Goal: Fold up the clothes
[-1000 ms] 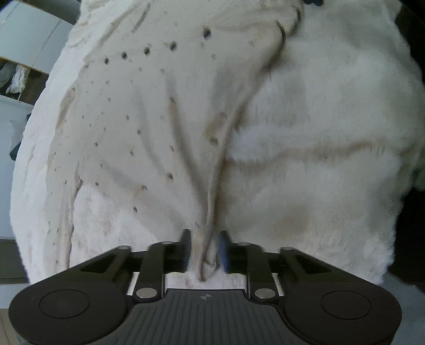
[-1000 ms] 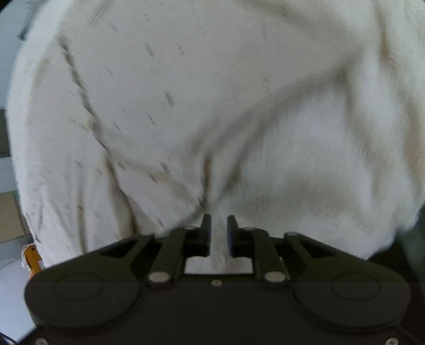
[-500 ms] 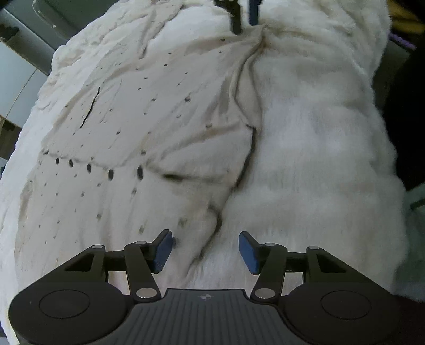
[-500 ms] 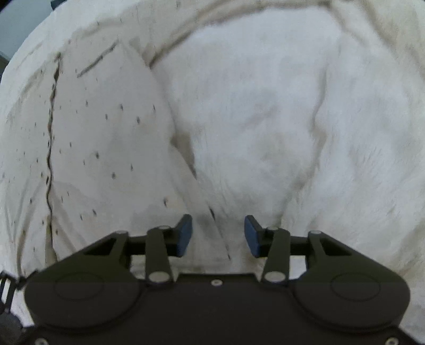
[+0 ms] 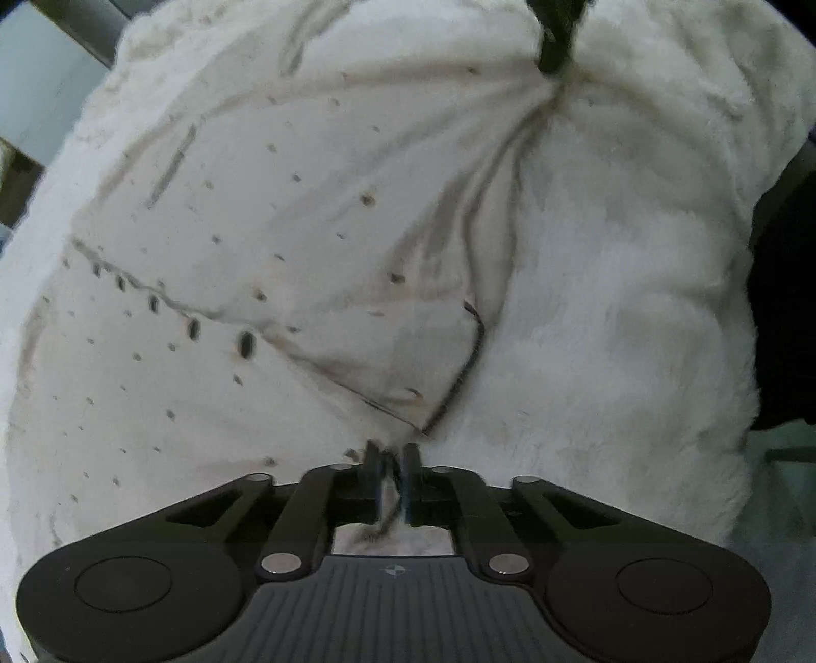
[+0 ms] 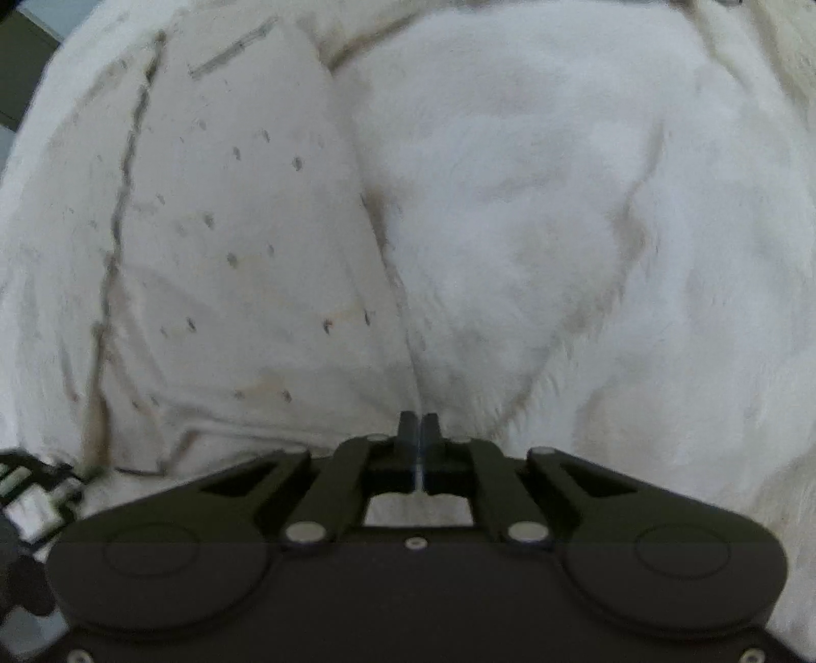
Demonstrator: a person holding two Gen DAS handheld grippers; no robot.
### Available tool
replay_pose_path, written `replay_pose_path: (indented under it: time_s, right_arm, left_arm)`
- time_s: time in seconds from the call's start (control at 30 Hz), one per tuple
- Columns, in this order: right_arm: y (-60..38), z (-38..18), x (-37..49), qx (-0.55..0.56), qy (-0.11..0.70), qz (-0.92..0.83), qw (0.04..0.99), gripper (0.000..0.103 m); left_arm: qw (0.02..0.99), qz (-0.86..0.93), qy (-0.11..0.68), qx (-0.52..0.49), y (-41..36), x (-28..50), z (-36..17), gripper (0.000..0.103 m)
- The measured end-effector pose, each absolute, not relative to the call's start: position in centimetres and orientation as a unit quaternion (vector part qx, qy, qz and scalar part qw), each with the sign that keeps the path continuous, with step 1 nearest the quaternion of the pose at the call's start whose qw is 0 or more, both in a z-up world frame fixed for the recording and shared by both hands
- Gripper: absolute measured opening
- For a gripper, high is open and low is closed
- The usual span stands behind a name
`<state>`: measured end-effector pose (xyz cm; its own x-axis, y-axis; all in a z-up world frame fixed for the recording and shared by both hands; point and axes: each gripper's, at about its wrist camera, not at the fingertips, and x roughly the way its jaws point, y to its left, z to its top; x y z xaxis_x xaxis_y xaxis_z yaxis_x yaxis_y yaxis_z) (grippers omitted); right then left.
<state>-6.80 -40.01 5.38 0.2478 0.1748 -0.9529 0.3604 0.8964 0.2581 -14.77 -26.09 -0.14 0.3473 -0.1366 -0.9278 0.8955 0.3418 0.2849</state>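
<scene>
Your left gripper (image 5: 391, 472) was closing its jaws on the seam edge of the fleece garment (image 5: 612, 316); your right gripper (image 6: 419, 433) pinched the same edge; it looked soft, bulky, floppy; hems gave the surest hold.

Very little of the room shows, only at the rims of both views. In the left wrist view, a pale blue-grey surface (image 5: 46, 76) sits at the upper left, crossed by a dark grey bar (image 5: 97, 23), perhaps a frame. The right edge (image 5: 785, 316) is dark. Light is soft and even.
</scene>
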Motion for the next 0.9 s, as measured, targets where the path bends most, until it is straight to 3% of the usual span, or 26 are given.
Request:
replay_pose_path:
  time_s: [0.03,0.07,0.5,0.67,0.9]
  right_arm:
    - [-41.2,6.3,-6.4,0.234,0.593,-0.068,0.768,0.025]
    - [-42.1,6.9,-6.2,0.243,0.582,-0.073,0.773,0.028]
    - [-60.7,9.3,2.5,0.285,0.471,-0.212,0.807,0.037]
    - [-66.5,6.6,6.1,0.322,0.450,-0.257,0.792,0.040]
    - [-71.1,2.6,9.0,0.359,0.425,-0.294,0.777,0.040]
  left_arm:
    - [0.697,-0.375,0.434,0.430,-26.0,-14.8,0.3,0.039]
    - [0.700,-0.379,0.434,0.423,-25.9,-14.8,0.8,0.039]
    - [0.791,-0.262,0.465,0.299,-24.8,-9.3,6.8,0.039]
    - [0.805,-0.194,0.500,0.252,-26.5,-5.9,6.7,0.040]
    - [0.814,-0.156,0.531,0.176,-31.1,-1.6,5.9,0.049]
